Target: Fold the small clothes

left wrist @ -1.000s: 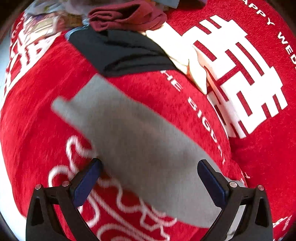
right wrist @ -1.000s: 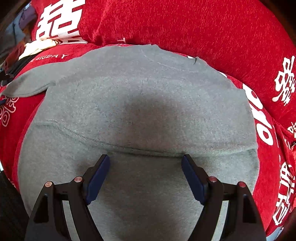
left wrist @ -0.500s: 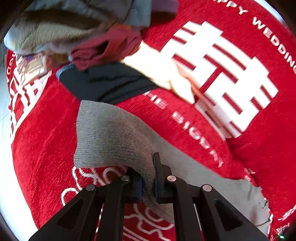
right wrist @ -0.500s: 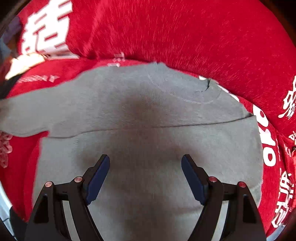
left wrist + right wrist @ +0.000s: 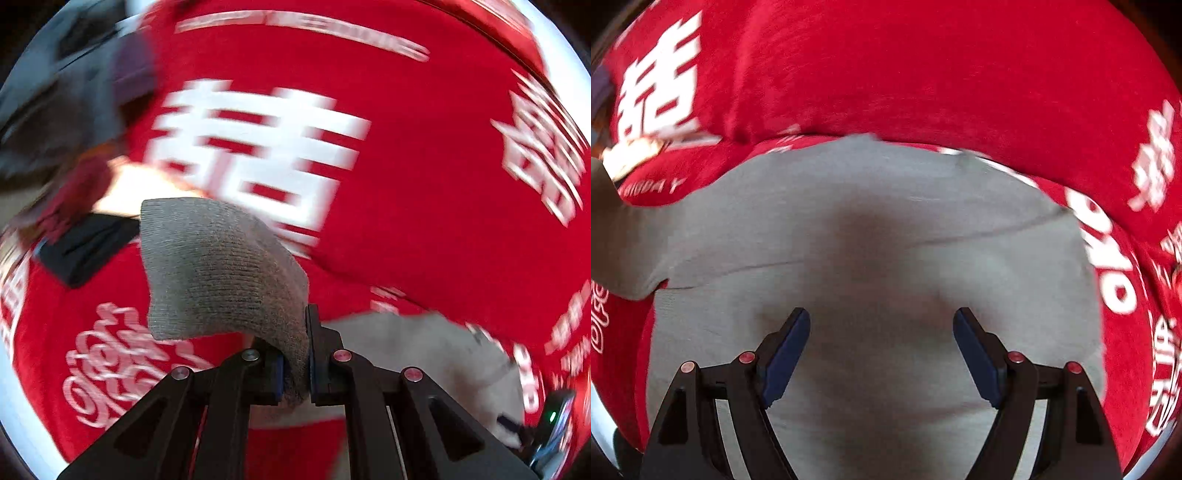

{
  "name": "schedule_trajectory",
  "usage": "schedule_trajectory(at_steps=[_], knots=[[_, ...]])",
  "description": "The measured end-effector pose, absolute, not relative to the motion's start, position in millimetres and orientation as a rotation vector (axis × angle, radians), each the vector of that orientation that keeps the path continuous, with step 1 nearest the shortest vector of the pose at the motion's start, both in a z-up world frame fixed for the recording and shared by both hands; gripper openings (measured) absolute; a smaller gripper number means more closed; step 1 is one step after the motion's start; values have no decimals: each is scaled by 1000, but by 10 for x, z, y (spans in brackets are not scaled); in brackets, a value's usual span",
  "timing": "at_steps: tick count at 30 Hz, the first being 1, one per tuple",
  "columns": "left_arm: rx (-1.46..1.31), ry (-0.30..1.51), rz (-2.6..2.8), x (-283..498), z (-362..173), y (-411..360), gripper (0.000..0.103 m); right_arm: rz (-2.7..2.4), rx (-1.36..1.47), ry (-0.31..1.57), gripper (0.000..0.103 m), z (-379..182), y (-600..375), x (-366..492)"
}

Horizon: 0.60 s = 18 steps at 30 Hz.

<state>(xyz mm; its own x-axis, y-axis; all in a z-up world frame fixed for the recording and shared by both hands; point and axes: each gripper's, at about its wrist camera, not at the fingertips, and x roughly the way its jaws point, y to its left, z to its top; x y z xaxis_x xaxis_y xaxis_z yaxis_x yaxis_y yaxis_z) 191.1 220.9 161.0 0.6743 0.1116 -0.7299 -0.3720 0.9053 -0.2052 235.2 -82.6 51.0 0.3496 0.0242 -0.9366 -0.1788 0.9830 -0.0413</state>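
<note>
Lying flat across a red cover [image 5: 923,74] printed with white characters: one grey knit sweater [image 5: 871,236], body spread, neckline toward the far side. Its sleeve [image 5: 221,266] is lifted clear of the cover, the cuff end drooping forward, pinched in the left gripper [image 5: 295,369], whose jaws are closed tight on the knit. Right gripper [image 5: 881,350]: jaws wide apart, nothing between them, poised over the sweater's body. Beyond the sleeve, a blurred heap of other clothes [image 5: 85,236] in black, cream and maroon lies on the cover at the left.
</note>
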Motion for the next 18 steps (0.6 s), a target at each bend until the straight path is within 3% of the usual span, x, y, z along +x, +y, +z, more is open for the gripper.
schedule_trajectory(at_steps=[5,11,18], knots=[[-214,836,93,2172,1613,887,10,55,-46,1153,82,789,-1585,2218],[-94,995,-72,2337,1139,-542,10,-8,36,1165,82,733,-2324,2007],[-58,1097,-72,2370,732,-1051,10,-14,112,1184,82,562,-2646,1919]])
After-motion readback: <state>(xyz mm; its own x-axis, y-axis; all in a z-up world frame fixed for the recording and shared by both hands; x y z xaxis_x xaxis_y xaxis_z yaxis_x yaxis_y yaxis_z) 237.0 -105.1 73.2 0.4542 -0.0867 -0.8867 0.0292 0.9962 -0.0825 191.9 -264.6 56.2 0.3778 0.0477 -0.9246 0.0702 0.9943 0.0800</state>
